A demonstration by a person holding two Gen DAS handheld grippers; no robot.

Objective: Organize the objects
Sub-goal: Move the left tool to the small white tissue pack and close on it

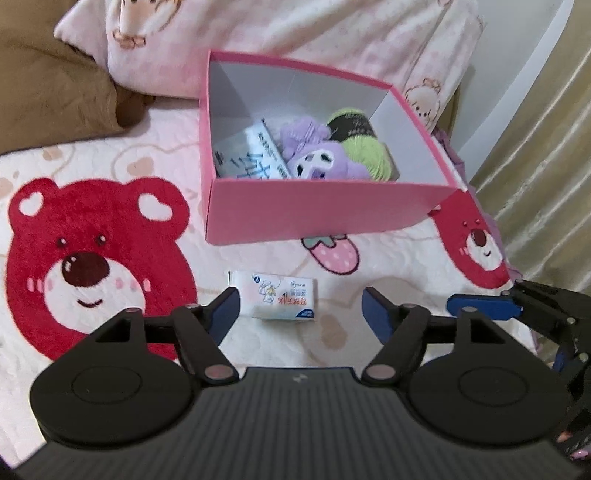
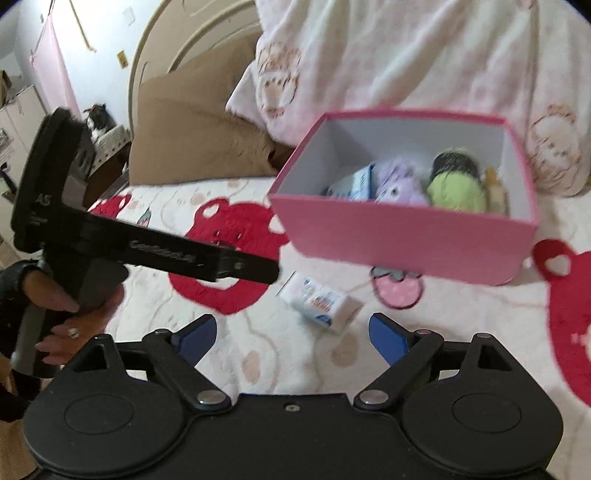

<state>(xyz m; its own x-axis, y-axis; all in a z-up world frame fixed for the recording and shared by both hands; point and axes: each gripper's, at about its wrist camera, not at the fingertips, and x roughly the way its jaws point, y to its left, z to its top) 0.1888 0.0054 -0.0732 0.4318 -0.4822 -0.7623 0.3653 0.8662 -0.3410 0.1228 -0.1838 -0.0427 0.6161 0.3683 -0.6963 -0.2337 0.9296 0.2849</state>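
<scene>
A small white tissue pack lies on the bear-print bedcover, just ahead of my left gripper. That gripper is open, and the pack sits close to its left finger without touching the pads. My right gripper is open too, with the same pack a little beyond its fingertips. Behind it stands an open pink box holding a larger tissue pack, a purple plush toy and green yarn. In the right wrist view the left gripper reaches in from the left, held by a hand.
The bedcover has large red bears. A brown pillow and a pink bear-print quilt lie behind the box. A curtain hangs at the right. One blue finger of the right gripper shows at the right edge.
</scene>
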